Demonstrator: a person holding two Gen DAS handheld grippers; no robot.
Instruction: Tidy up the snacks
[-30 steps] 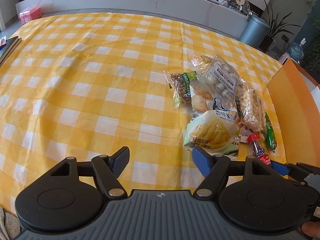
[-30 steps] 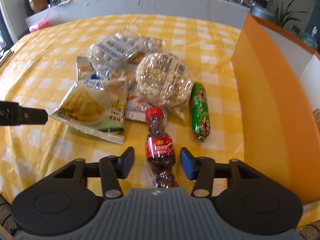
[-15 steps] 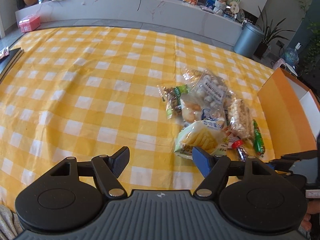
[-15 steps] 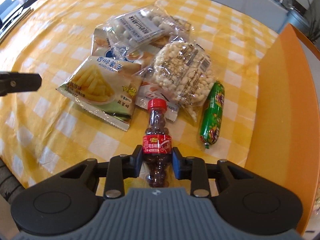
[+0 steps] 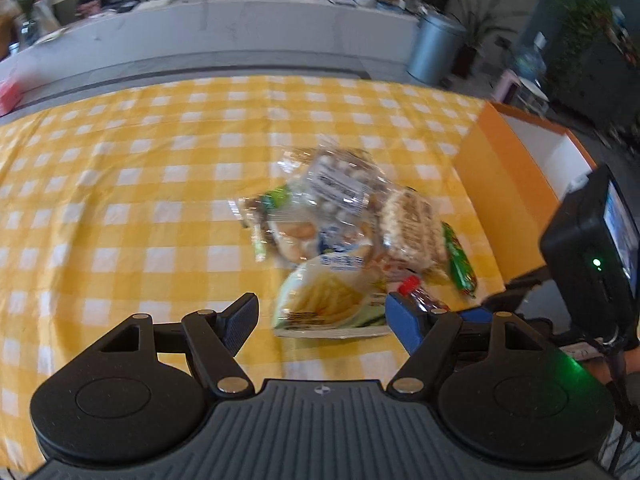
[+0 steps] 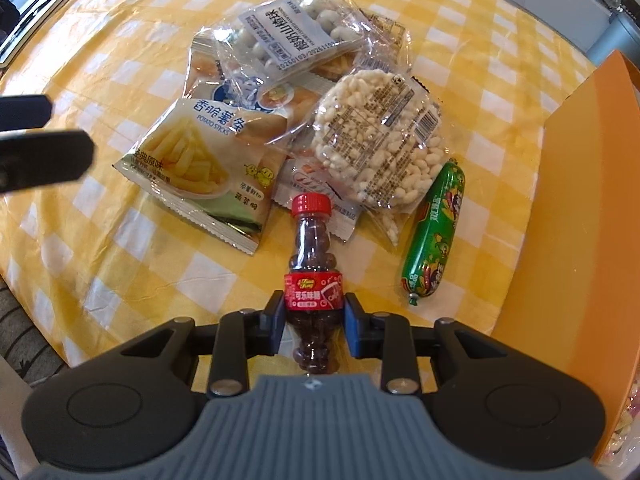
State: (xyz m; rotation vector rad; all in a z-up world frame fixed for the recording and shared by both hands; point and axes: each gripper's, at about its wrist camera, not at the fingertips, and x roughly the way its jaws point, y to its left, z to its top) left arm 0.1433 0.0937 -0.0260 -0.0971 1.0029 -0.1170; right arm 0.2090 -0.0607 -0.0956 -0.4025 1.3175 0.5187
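Snacks lie heaped on the yellow checked tablecloth [image 6: 100,248], just beside the orange box [image 6: 580,208]. My right gripper [image 6: 314,316] is clamped on the small candy bottle [image 6: 313,264], pads bearing on the red label band, red cap pointing away from me. I judge the bottle rigid, light and smooth: hold at the label waist, where the body narrows, to resist slipping. My left gripper [image 5: 320,316] hangs spread wide and empty above the cloth near the potato sticks bag [image 6: 200,168]. I expect the bags, including the puffed rice pack [image 6: 376,136] and the clear candy pouch [image 6: 288,36], to be soft, crinkly and crushable: pinch a sealed edge. The green sausage [image 6: 436,236] looks firm and slick: grip mid-length.
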